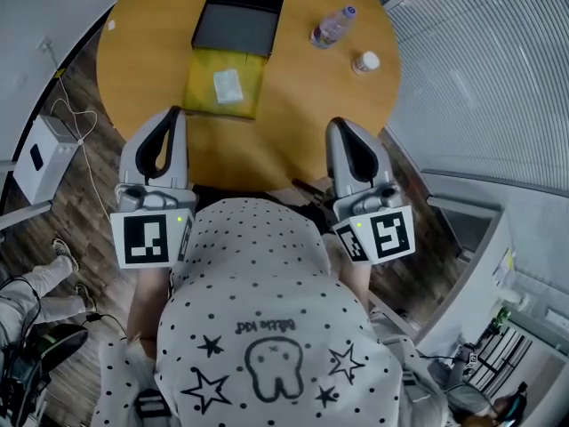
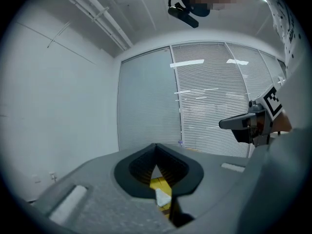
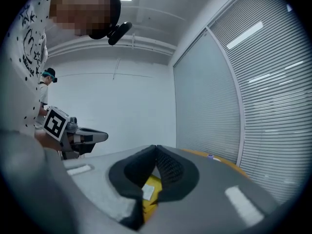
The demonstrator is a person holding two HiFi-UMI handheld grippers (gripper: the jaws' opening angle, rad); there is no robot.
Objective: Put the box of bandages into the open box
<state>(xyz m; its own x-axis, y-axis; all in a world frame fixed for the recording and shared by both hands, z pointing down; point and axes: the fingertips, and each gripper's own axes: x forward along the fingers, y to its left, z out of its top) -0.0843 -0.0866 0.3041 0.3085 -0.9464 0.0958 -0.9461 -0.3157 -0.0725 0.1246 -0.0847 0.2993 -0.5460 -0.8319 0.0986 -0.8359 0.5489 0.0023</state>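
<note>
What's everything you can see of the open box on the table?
The open box is a shallow rectangular tray, yellow inside, and looks like card. Its black lid lies flat against the tray's far edge; I cannot tell whether it is hinged. The box rests flat on the round wooden table, left of centre and slightly skewed to the view. A small pale box lies inside it, near the middle. Nothing else touches it.

We are looking steeply down from the head camera, over the person's shirt (image 1: 267,310), onto the round table (image 1: 302,123). Each gripper camera is sitting close behind its own jaws, facing level across the room, and all three views are sharing the yellow open box (image 1: 224,83).
</note>
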